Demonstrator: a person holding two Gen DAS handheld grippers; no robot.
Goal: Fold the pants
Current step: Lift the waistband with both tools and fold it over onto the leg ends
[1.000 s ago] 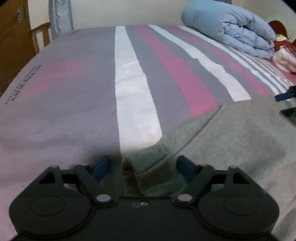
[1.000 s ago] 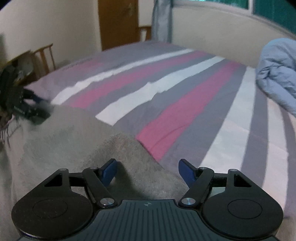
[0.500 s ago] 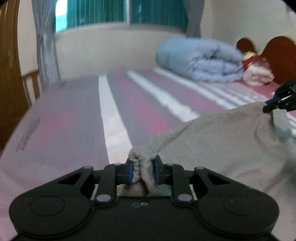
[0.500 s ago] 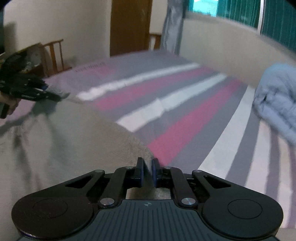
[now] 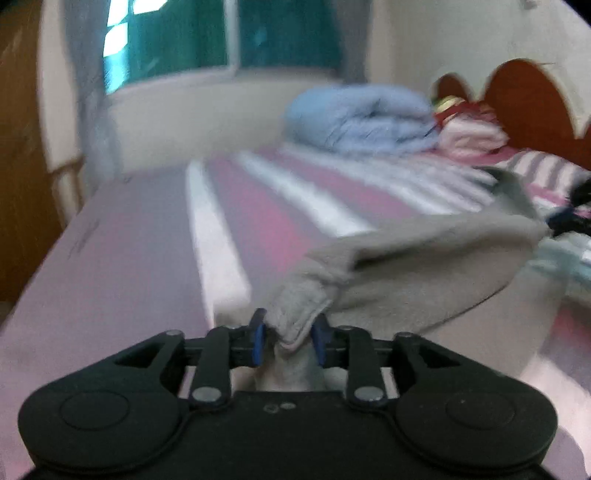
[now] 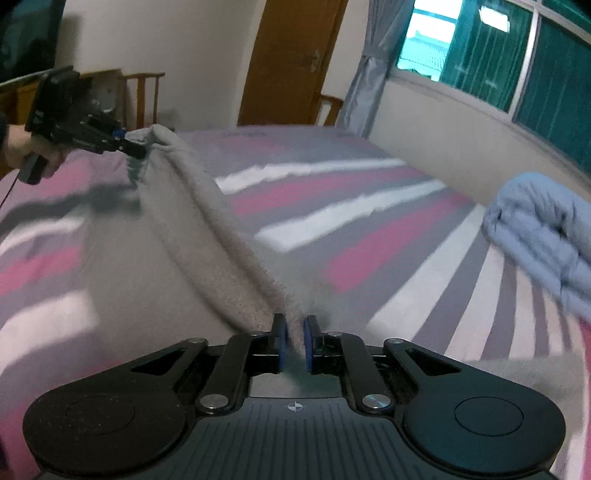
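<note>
left wrist view, from the left edge: wooden door [image 5: 14, 155], grey curtain [image 5: 92, 85] beside the teal window [image 5: 221, 33], then the striped bed sheet [image 5: 122, 258] in grey, white and pink. at bottom centre my left gripper [image 5: 288, 341] is clamped on a bunched corner of the grey pants [image 5: 424, 251]; its jaws have just eased apart a little, but the cloth is wedged between the blue pads. from there the pants run up and to the right, lifted off the sheet, to my right gripper [image 5: 570, 218], dark and blurred at the right edge. behind: folded blue duvet [image 5: 362, 118], pink bedding, red-brown headboard [image 5: 528, 99].

right wrist view, from the left edge: a hand holds the left gripper [image 6: 129, 147], which pinches the far pants corner. the pants [image 6: 155, 240] hang as a taut ridge down to the bottom centre, where my right gripper [image 6: 294, 341] has its jaws drawn nearly together with a thin fold of grey cloth in the narrow gap, having just opened slightly. i cannot tell how firmly the pads press. the duvet [image 6: 546, 236] lies to the right.
</note>
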